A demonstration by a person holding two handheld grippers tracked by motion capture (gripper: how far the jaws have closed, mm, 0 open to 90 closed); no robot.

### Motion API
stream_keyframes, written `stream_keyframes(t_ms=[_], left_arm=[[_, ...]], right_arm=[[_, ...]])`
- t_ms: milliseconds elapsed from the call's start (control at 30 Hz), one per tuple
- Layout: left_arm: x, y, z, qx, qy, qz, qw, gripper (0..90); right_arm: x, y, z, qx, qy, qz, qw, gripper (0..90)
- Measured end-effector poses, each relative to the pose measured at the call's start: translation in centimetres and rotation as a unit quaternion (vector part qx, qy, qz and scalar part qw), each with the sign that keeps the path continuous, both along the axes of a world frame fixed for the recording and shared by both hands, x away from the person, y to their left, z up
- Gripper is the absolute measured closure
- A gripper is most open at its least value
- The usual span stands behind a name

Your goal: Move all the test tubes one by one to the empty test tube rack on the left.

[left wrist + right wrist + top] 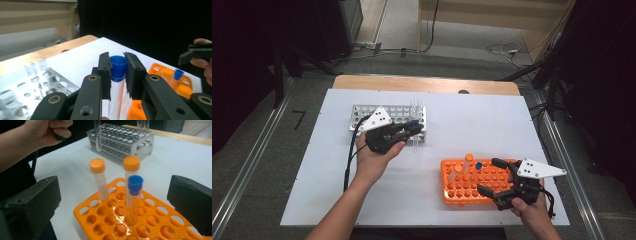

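Tube transfer between 2 racks.
Left gripper clenched on a blue-capped tube, held just beside the metal rack; right gripper released, jaws wide over the orange rack; another blue-capped tube stands there.

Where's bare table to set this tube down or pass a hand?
Free: the white table between the metal rack and orange rack, and the near-left corner. Crowded: the orange rack's far edge, where capped tubes stand beside the right gripper.
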State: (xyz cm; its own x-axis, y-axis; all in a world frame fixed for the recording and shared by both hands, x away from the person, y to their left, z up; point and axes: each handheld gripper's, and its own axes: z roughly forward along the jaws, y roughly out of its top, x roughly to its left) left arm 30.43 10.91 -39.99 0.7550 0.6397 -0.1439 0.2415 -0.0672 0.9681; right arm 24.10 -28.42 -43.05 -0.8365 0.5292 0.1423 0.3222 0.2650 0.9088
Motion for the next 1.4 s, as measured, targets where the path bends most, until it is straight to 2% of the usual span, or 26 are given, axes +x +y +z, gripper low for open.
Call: stream_keyframes(t_ms=[267, 433, 500, 600, 633, 800, 867, 967, 1167, 1267, 1400], left_arm=[[2.5, 1.3, 0.8, -0.014, -0.001, 0.036, 0.9992, 77.0], [4.5, 1.8, 1.1, -0.008, -0.005, 0.061, 0.9981, 77.0], [5.4, 2.1, 1.3, -0.014, -0.006, 0.069, 0.9975, 77.0], [6.2, 2.2, 1.6, -0.013, -0.006, 0.078, 0.9968, 77.0], [6.9, 2.4, 1.9, -0.013, -0.009, 0.085, 0.9963, 77.0], [8.1, 2.7, 2.1, -0.014, -0.013, 0.099, 0.9949, 77.0], [9.0, 2.6, 1.8, -0.018, -0.014, 0.104, 0.9943, 77.0], [9.7, 2.4, 1.5, -0.013, -0.013, 0.115, 0.9932, 77.0], [11.2, 2.6, 0.7, -0.011, -0.012, 0.151, 0.9885, 77.0], [11.9, 2.6, 0.3, -0.022, -0.006, 0.156, 0.9876, 77.0], [12.4, 2.1, -0.3, -0.016, -0.002, 0.162, 0.9867, 77.0]], right_arm=[[0.7, -0.6, -0.8, 0.003, 0.005, -0.012, 0.9999, 0.0], [1.0, -0.9, -1.2, 0.002, 0.008, -0.018, 0.9998, 0.0], [1.2, -1.1, -1.4, 0.001, 0.009, -0.02, 0.9998, 0.0], [1.4, -1.3, -1.6, 0.002, 0.015, -0.027, 0.9995, 0.0], [1.5, -1.4, -1.6, 0.001, 0.016, -0.028, 0.9995, 0.0], [1.5, -1.4, -1.7, -0.001, 0.012, -0.028, 0.9995, 0.0], [1.5, -1.4, -1.7, -0.001, 0.013, -0.031, 0.9995, 0.0], [1.5, -1.4, -1.7, -0.005, 0.013, -0.031, 0.9994, 0.0], [1.6, -1.4, -1.9, -0.005, 0.014, -0.031, 0.9994, 0.0], [1.6, -1.4, -2.0, -0.006, 0.015, -0.03, 0.9994, 0.0], [1.7, -1.4, -2.1, -0.008, 0.017, -0.032, 0.9993, 0.0]])
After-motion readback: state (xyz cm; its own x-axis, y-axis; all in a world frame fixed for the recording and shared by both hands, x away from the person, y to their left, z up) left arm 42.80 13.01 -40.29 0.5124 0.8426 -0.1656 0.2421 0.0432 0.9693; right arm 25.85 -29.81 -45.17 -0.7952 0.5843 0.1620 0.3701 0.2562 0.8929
